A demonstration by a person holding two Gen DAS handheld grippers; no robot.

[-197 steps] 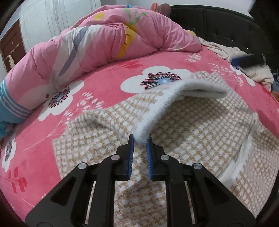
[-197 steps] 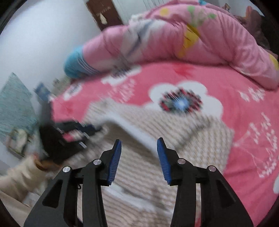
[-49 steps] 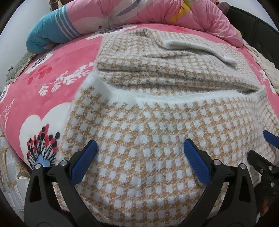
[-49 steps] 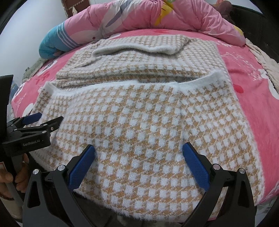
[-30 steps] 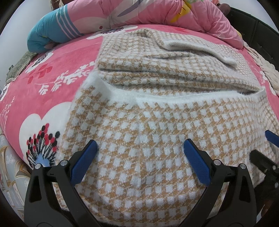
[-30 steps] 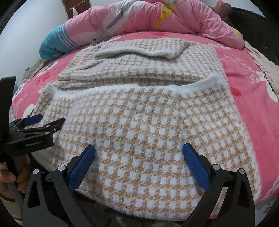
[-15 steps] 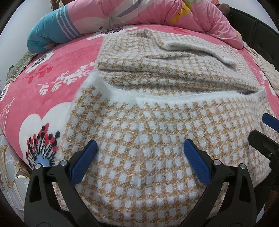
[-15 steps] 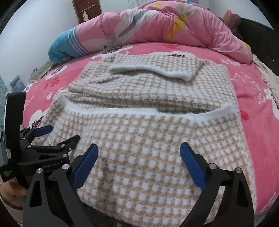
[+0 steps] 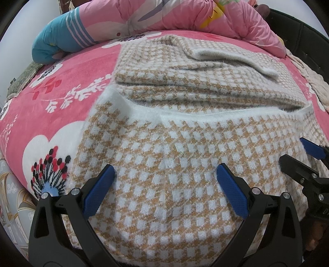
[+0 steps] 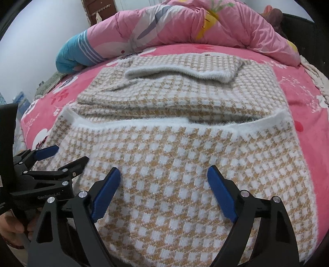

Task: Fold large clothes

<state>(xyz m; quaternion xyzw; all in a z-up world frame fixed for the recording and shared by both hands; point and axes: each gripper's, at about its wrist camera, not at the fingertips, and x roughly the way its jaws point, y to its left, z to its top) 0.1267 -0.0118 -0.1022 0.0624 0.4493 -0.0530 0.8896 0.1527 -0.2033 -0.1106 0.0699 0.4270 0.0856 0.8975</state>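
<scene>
A tan-and-white houndstooth knit garment (image 9: 174,156) lies on the pink floral bed, also in the right wrist view (image 10: 174,156). Its far half is folded into a stack with a white-lined sleeve (image 9: 232,59) laid across the top; a white fuzzy hem band (image 10: 164,123) crosses the middle. My left gripper (image 9: 164,180) is open and empty over the near left part of the garment. My right gripper (image 10: 163,181) is open and empty over the near right part. Each gripper shows in the other's view: the right one (image 9: 296,156), the left one (image 10: 61,156).
A pink quilt (image 9: 164,14) with a blue striped end (image 9: 59,41) is heaped along the far side. A dark headboard (image 9: 304,35) and a cream cloth (image 9: 314,82) lie at the right. The bed's near left edge (image 9: 18,184) drops off.
Earlier my left gripper held the sleeve while folding; it let go and both grippers came to the near hem, open. In the last second the right gripper rose and drew back slightly.
</scene>
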